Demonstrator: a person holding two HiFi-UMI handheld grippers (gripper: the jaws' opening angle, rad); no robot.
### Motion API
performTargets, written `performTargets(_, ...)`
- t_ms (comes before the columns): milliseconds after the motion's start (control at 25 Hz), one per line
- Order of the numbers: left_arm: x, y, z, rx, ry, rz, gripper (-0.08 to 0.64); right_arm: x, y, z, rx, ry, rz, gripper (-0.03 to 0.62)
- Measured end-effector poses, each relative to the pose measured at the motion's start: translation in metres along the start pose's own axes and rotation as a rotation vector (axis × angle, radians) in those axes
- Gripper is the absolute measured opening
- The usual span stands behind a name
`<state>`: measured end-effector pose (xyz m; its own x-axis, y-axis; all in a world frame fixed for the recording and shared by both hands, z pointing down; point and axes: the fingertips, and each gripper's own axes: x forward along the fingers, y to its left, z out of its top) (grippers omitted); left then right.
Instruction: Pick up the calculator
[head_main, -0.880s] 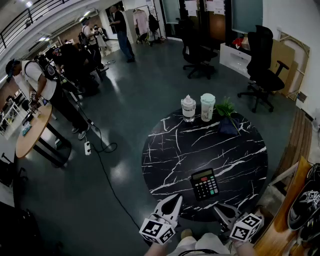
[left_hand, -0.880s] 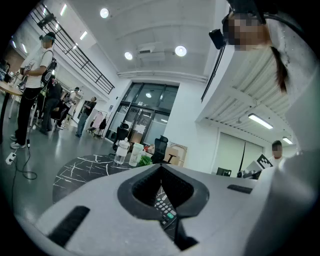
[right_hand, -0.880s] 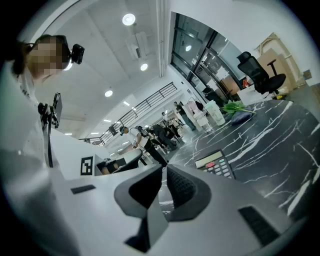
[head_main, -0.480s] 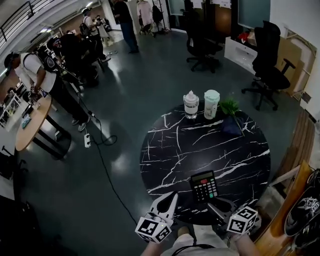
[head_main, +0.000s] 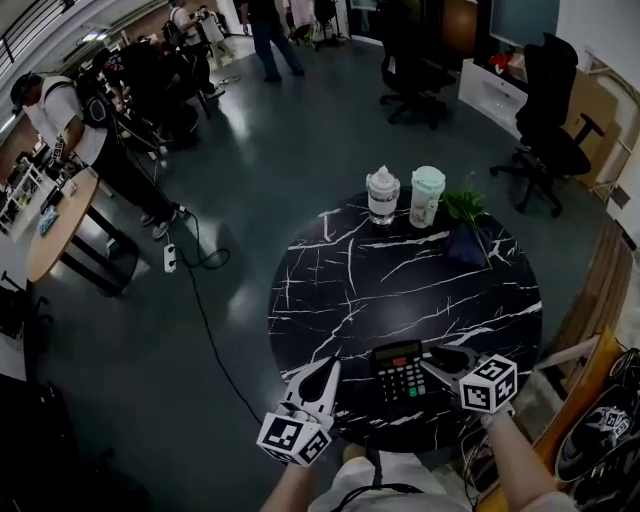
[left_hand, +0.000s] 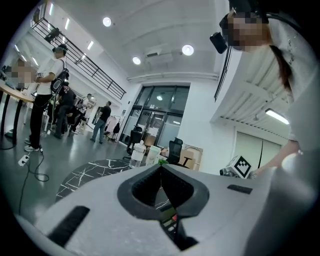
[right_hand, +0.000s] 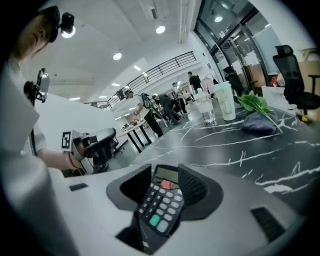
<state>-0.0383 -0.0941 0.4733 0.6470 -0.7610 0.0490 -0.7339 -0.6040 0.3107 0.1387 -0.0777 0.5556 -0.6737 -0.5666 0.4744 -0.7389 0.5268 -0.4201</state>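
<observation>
A black calculator (head_main: 400, 372) with grey keys lies flat near the front edge of the round black marble table (head_main: 350, 290). My right gripper (head_main: 432, 364) comes at it from the right and tilts downward. In the right gripper view the calculator (right_hand: 162, 202) sits between the two dark pads, with a gap showing on its left side, so the jaws stand open around it. My left gripper (head_main: 330, 367) hovers level at the table's front left edge, its fingers (left_hand: 161, 172) closed together on nothing.
Two lidded cups (head_main: 383, 194) (head_main: 427, 196) and a leafy plant on a dark pouch (head_main: 466, 232) stand at the table's far side. Office chairs (head_main: 550, 140), a cable with a power strip (head_main: 168, 260) and people near a wooden table (head_main: 60, 215) are around.
My right gripper has moved forward and left from the table's near edge until the calculator is between its jaws. The left gripper has stayed near the front left edge.
</observation>
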Motion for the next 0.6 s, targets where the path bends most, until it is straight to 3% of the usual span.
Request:
performTargets(240, 0.013, 0.023, -0.006, 0.010, -0.012, 0.048, 0.008, 0.031, -0.037, -0.010, -0.081, 0.219, 0.067, 0.166)
performTargets(600, 0.040, 0.050, -0.014, 0.044, -0.050, 0.075, 0.008, 0.061, -0.036, -0.035, -0.135, 0.472, 0.321, 0.170)
